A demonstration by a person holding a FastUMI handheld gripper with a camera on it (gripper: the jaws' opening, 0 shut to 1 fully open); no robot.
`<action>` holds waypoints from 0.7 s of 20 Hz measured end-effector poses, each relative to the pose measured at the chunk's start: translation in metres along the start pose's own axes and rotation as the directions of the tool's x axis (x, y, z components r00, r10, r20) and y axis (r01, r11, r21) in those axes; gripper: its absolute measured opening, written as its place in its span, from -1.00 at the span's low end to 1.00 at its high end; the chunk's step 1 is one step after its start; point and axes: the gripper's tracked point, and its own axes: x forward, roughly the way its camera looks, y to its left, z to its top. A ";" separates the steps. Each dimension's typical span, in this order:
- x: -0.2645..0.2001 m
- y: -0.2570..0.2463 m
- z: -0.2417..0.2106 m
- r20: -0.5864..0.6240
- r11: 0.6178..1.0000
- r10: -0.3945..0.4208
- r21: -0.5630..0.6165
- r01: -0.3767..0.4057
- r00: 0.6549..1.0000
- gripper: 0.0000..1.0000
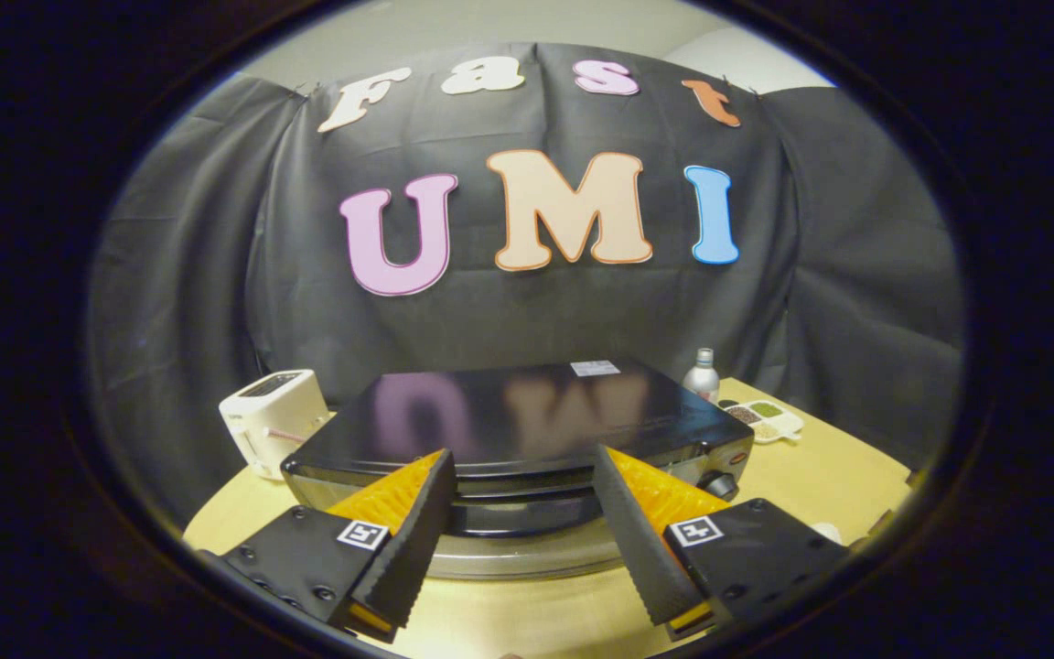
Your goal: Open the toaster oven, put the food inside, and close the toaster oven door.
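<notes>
I hold the gripper (522,499) with its jaws spread wide and empty. The toaster oven (518,430) stands directly ahead, its front upper edge spanning the gap between the jaws. Its long axis runs crosswise to the jaws; its front faces me. I judge the door handle lies along that front edge, central, near the desk (820,476) front edge. No food is identifiable yet.
</notes>
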 end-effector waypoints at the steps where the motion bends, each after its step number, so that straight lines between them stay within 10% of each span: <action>1: -0.003 -0.001 -0.001 -0.006 1.000 -0.004 -0.010 0.004 1.000 0.92; 14: -0.076 -0.017 -0.047 -0.168 0.992 -0.052 0.103 0.070 0.984 0.92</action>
